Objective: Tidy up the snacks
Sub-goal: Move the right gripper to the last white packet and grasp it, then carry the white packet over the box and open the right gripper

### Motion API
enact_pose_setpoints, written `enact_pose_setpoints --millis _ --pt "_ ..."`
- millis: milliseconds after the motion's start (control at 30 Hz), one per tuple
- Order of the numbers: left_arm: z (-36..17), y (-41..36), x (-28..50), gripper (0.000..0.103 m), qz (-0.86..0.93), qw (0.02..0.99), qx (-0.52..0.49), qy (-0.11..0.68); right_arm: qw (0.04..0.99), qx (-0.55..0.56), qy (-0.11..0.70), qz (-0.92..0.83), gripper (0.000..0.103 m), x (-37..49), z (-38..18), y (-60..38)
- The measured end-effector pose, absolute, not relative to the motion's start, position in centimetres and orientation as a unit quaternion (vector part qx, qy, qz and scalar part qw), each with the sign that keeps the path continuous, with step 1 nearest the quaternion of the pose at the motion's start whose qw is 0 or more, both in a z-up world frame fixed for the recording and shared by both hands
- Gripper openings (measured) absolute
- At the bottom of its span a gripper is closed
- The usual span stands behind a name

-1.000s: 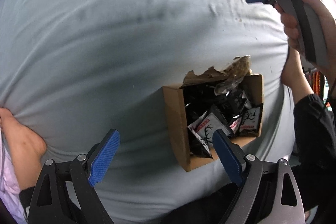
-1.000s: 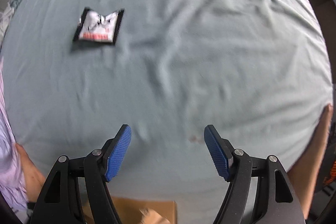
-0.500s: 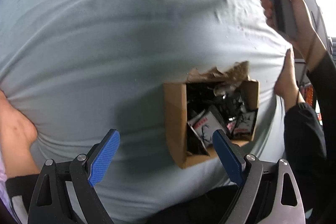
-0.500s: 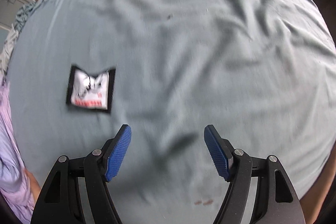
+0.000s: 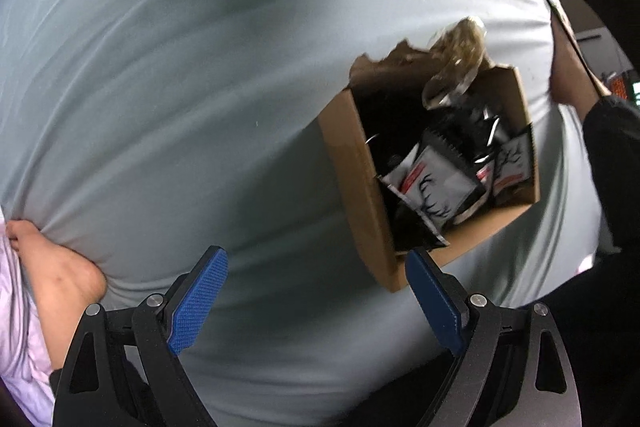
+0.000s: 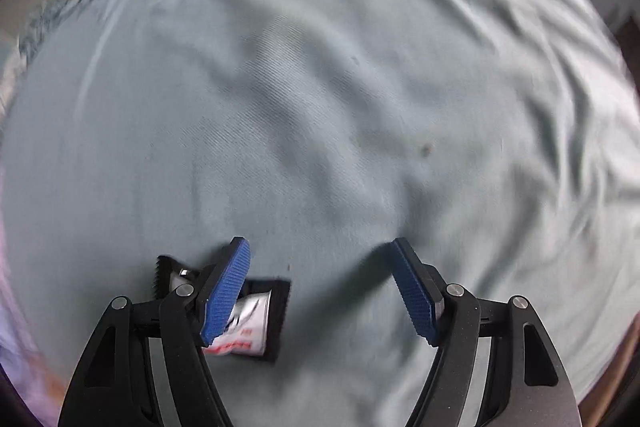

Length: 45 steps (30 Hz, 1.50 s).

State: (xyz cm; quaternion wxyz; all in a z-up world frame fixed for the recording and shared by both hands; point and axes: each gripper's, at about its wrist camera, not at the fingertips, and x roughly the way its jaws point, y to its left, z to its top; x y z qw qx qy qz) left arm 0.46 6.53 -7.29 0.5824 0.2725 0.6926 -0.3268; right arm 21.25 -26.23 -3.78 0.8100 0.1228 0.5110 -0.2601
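Right hand-held gripper (image 6: 320, 287) wide open, empty, low over bed sheet (image 6: 340, 87). Snack packet (image 6: 256, 323) flat on sheet at its 8 o'clock, partly under left finger, off-centre; long axis unclear. Left hand-held gripper (image 5: 316, 295) wide open, empty; cardboard box (image 5: 360, 179) of packets at its 1 o'clock. Right nearer packet.

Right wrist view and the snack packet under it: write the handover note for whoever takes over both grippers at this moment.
Right gripper: jaws open, empty, low over the bed sheet. The loose snack packet lies flat on the sheet, partly under the left finger, not centred between the jaws.
Left gripper: jaws open, empty, near the cardboard box.
Done: the box already holds several black-and-white packets and a clear bag sticking out of the top.
Left: shift the right gripper over the packet, close on it, carry it to the box. No other loose packet is visible in either view.
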Motion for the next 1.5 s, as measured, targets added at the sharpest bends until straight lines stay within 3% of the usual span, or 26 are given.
enact_pose_setpoints --millis 33,67,100,133,167,200,433,533,567,600,633,667,700,900,967,1033,1067,1100,1333,1500 --pt "-7.5 6.6 0.4 0.092 -0.325 0.582 0.275 0.693 0.817 0.108 0.505 -0.255 0.061 21.3 -3.9 -25.9" --pt "-7.6 6.6 0.5 0.092 -0.324 0.582 0.276 0.693 0.824 0.105 0.497 -0.252 0.045 21.1 -3.8 -25.9" --pt "-7.7 6.6 0.5 0.092 -0.323 0.581 0.275 0.695 0.825 0.109 0.493 -0.253 0.023 20.7 -3.8 -25.9" --pt "-7.7 6.7 0.7 0.092 -0.321 0.582 0.270 0.697 0.824 0.122 0.491 -0.257 0.011 20.3 -3.7 -26.5" --pt "-7.6 6.7 0.9 0.092 -0.320 0.583 0.263 0.699 0.823 0.143 0.488 -0.252 0.001 19.8 -3.7 -27.3" --pt "-7.6 6.7 1.1 0.092 -0.319 0.584 0.256 0.702 0.824 0.162 0.485 -0.243 0.000 19.3 -3.5 -27.9" --pt "-6.0 6.2 1.3 0.092 -0.327 0.603 0.254 0.682 0.849 0.239 0.428 -0.197 0.000 14.1 -0.8 -30.8" --pt "-6.1 5.7 0.9 0.092 -0.327 0.602 0.260 0.680 0.872 0.194 0.416 -0.170 0.001 13.0 0.7 -29.3" --pt "-6.3 5.7 0.9 0.092 -0.326 0.601 0.263 0.681 0.879 0.170 0.415 -0.159 0.010 13.1 1.1 -28.4" --pt "-6.4 5.6 0.9 0.092 -0.325 0.599 0.264 0.682 0.886 0.141 0.417 -0.144 0.037 13.6 1.2 -27.2" --pt "-6.6 5.4 0.8 0.092 -0.324 0.598 0.265 0.684 0.889 0.115 0.424 -0.128 0.056 14.2 0.9 -25.9" --pt "-6.6 5.4 0.8 0.092 -0.322 0.597 0.265 0.685 0.888 0.096 0.436 -0.105 0.084 14.7 0.3 -24.6" --pt "-6.8 5.3 0.9 0.092 -0.322 0.596 0.265 0.686 0.886 0.086 0.447 -0.090 0.086 15.1 -0.1 -24.0" --pt "-7.7 4.8 0.9 0.092 -0.319 0.587 0.264 0.695 0.843 0.049 0.522 -0.116 0.086 18.4 -4.6 -22.4" --pt "-7.8 4.8 1.0 0.092 -0.319 0.585 0.261 0.699 0.846 0.023 0.514 -0.138 0.086 18.3 -4.9 -21.8" --pt "-7.7 4.9 1.0 0.092 -0.320 0.584 0.260 0.699 0.853 0.022 0.507 -0.120 0.069 17.8 -5.0 -21.4" --pt "-7.6 4.9 1.1 0.092 -0.321 0.586 0.260 0.697 0.852 0.010 0.507 -0.129 0.051 17.6 -5.0 -21.2" --pt "-7.4 5.1 1.2 0.092 -0.321 0.588 0.259 0.696 0.850 0.005 0.510 -0.133 0.042 17.5 -4.9 -21.1" --pt "-5.2 4.6 1.4 0.092 -0.327 0.620 0.282 0.655 0.785 0.058 0.584 -0.198 0.036 13.5 -3.6 -20.2" --pt "-3.1 3.4 0.4 0.092 -0.338 0.654 0.334 0.588 0.778 0.024 0.608 -0.158 0.036 6.4 0.2 -15.9"
